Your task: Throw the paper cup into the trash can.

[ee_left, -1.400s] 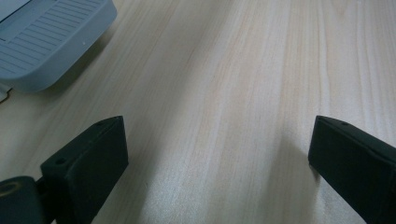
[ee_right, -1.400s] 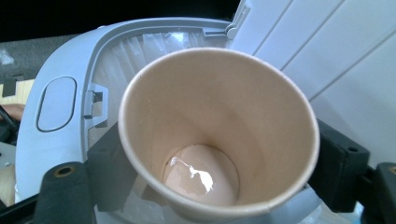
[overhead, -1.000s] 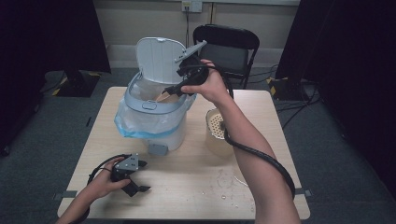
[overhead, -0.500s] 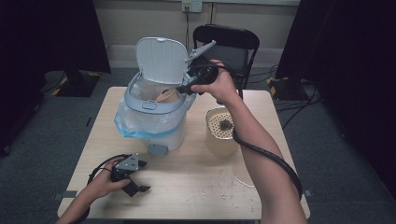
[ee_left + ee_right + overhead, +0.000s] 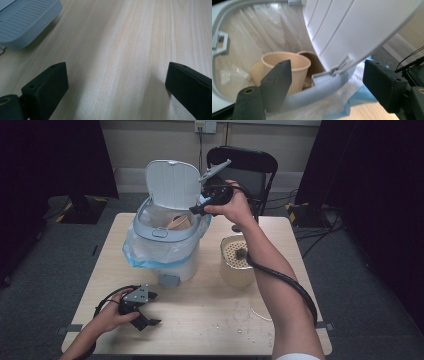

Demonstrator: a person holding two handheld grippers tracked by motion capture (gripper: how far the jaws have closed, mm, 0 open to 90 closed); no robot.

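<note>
A white pedal bin [image 5: 165, 257] with a blue-edged liner stands mid-table, its lid [image 5: 172, 185] raised. Paper cups [image 5: 177, 222] lie inside it. My right gripper [image 5: 196, 210] hovers at the bin's right rim beside the lid. Its jaws are open and have just been closing a little, gripping nothing. In the right gripper view, my right gripper [image 5: 329, 80] looks past the rim [image 5: 322, 91] at a pale cup [image 5: 287, 62] and a brown one [image 5: 312, 62]. My left gripper [image 5: 147, 312] rests open on the table near the front left edge, and in the left gripper view my left gripper [image 5: 116, 82] frames bare wood.
A beige tub [image 5: 237, 270] with a perforated insert stands right of the bin, under my right forearm. Crumbs [image 5: 240, 330] dot the table's front right. A black chair [image 5: 245, 165] stands behind the table. The bin's grey pedal [image 5: 25, 20] lies just ahead of my left gripper.
My right hand has drawn back to the right, from over the bin's opening to its right rim. The left hand and its gripper have stayed put.
</note>
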